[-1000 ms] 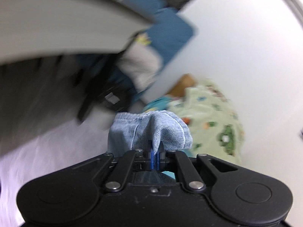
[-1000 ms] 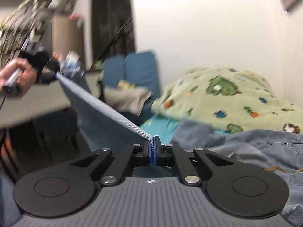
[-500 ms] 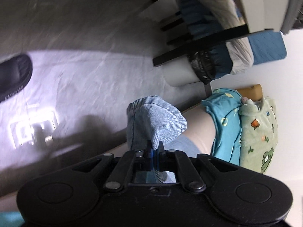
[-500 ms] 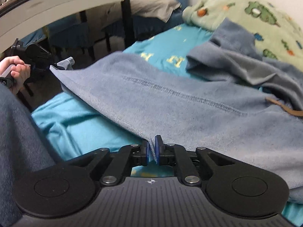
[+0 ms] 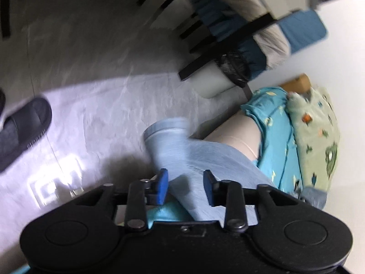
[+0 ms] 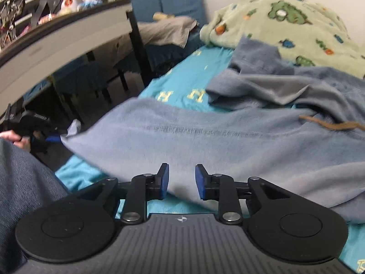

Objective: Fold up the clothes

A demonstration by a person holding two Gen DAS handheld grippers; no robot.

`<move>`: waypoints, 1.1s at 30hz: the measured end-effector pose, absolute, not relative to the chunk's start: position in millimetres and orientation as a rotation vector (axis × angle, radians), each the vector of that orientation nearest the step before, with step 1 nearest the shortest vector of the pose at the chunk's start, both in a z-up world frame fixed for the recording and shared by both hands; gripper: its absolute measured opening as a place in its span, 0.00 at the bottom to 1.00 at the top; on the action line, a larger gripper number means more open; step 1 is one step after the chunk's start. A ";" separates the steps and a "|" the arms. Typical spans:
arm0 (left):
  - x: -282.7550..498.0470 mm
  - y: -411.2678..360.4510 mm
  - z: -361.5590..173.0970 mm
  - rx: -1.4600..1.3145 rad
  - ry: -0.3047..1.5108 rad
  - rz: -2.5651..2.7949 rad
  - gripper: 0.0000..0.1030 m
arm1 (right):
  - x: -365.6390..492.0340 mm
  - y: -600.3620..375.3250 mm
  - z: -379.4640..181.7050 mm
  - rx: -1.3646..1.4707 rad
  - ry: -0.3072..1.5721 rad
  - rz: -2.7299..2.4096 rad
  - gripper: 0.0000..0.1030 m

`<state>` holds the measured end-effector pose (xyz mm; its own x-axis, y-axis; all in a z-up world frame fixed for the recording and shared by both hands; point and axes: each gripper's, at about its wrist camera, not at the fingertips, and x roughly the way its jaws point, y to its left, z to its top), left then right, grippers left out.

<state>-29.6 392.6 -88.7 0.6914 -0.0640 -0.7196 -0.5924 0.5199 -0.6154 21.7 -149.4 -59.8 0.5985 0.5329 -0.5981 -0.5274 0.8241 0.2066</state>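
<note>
Right gripper (image 6: 180, 180) spread wide over denim garment (image 6: 205, 146), nothing pinched; left gripper (image 5: 186, 187) also spread, denim hem (image 5: 168, 132) loose between its blue pads (image 5: 162, 186). Largest first: bed with teal sheet (image 6: 189, 77), green printed blanket (image 6: 285, 22), then light blue denim laid flat across sheet, one end hanging off bed edge toward floor (image 5: 102, 105). Likely step: release done, next regrip. Best to pinch the edge squarely at matching points, keep fabric taut. Denim looks soft, faded, seam visible, slightly rumpled.
</note>
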 end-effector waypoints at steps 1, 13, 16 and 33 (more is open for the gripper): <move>-32.0 387.0 -79.7 -0.949 0.762 0.350 0.32 | 22.3 -152.2 -57.7 0.018 0.683 0.602 0.27; 61.3 261.8 6.5 -0.633 0.764 0.099 0.41 | 54.0 -193.2 -55.9 0.174 0.656 0.448 0.28; 109.0 225.1 11.4 -0.587 0.800 0.033 0.40 | 60.3 -203.2 -55.6 0.196 0.641 0.405 0.28; 261.8 74.9 -63.6 -0.418 0.925 -0.063 0.42 | 102.1 -254.7 -38.1 0.255 0.587 0.339 0.33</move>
